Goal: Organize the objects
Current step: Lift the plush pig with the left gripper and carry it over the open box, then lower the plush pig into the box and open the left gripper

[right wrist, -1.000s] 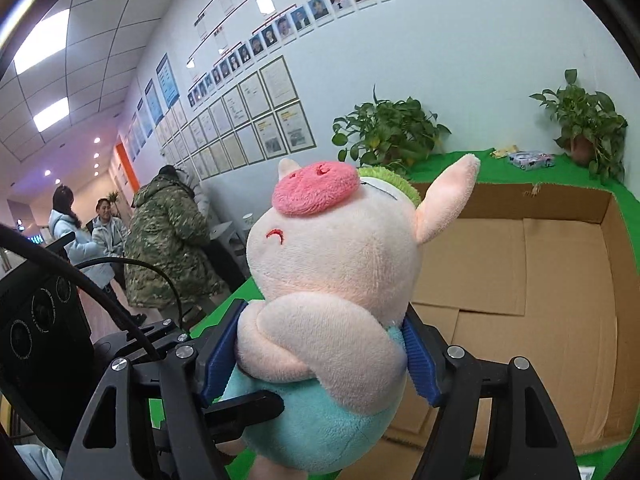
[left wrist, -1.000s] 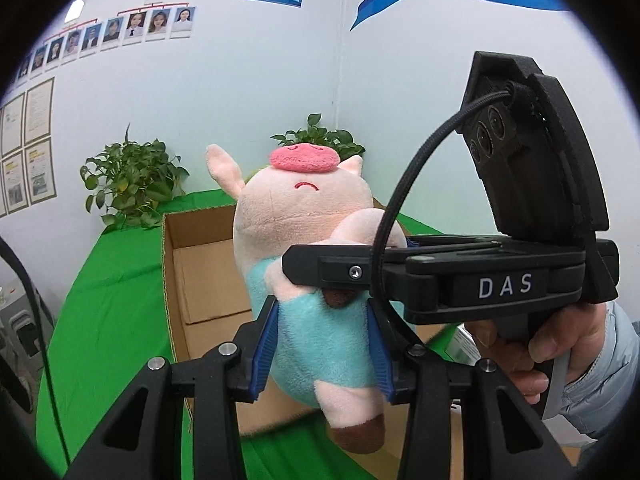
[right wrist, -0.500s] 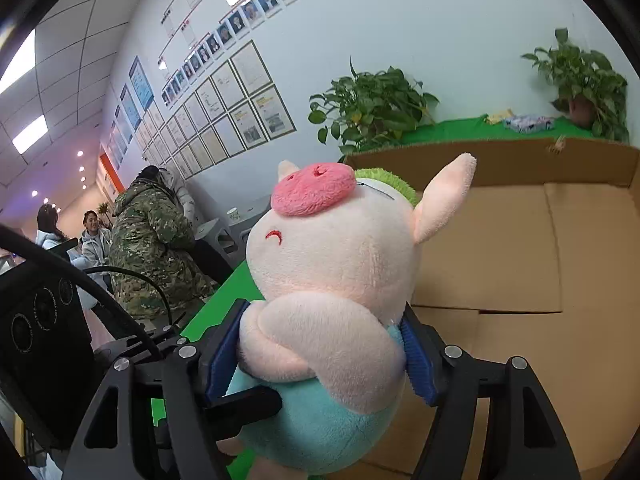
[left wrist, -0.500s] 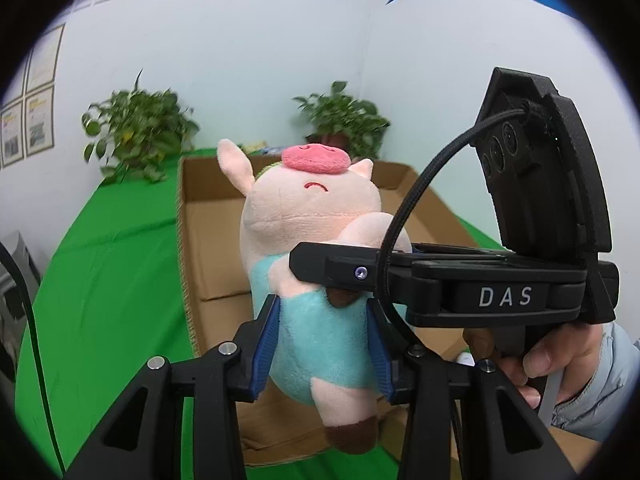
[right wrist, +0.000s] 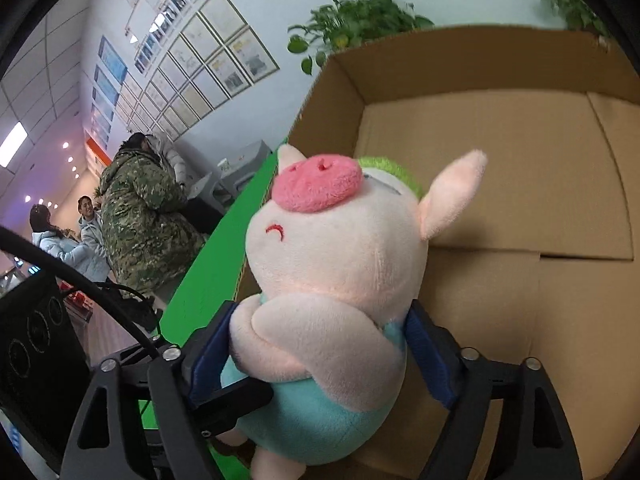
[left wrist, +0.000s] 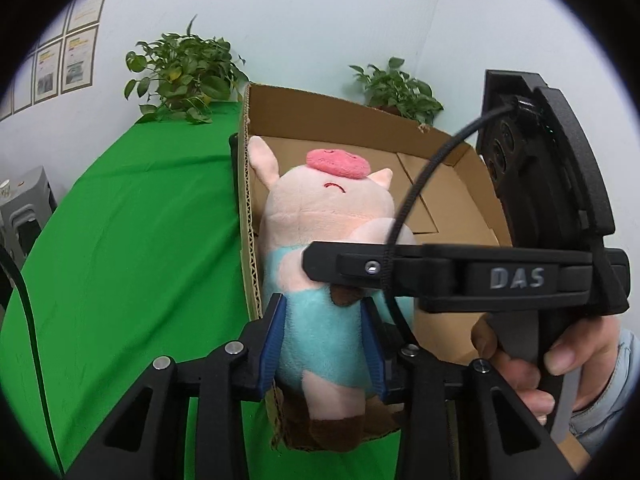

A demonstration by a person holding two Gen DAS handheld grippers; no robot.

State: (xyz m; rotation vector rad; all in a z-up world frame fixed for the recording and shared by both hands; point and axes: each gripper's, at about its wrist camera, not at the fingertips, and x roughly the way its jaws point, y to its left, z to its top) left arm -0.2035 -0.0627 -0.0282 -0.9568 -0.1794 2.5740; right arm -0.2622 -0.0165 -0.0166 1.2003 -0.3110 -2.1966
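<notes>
Over on the left edge of my left wrist view there's the green tabletop point(left wrist: 120, 248), with a leafy potted plant point(left wrist: 184, 72) sitting back by the wall. Next to that comes the open cardboard box point(left wrist: 246, 208), its corrugated near wall running right past my claw, and a second potted plant point(left wrist: 400, 90) peeking up behind its far rim.

The plush pig point(left wrist: 320, 216) is right in the middle, upright, pink snout pointing up, hanging over the inside of the box near its left wall. My left claw point(left wrist: 324, 340) has its blue pads squeezed on the pig's teal belly, and the jaws are closing in tighter on it. One brown-tipped foot dangles below the pads.

To the right of that, my right claw's black body reaches across sideways, with my right hand point(left wrist: 560, 356) wrapped around its handle and a cable looping up from it.

Switching to the right wrist view: far left there are people standing point(right wrist: 136, 216) in a hallway, framed papers point(right wrist: 208, 68) on the wall, then a strip of green tabletop, then the box taking up the whole right side with its bare brown floor.

My right claw point(right wrist: 320, 364) sits around the pig at arm level and its jaws are opening. The pig's still between the blue pads, and they look to be touching the plush on both sides, so for now it's gripped from both of my claws at once.
</notes>
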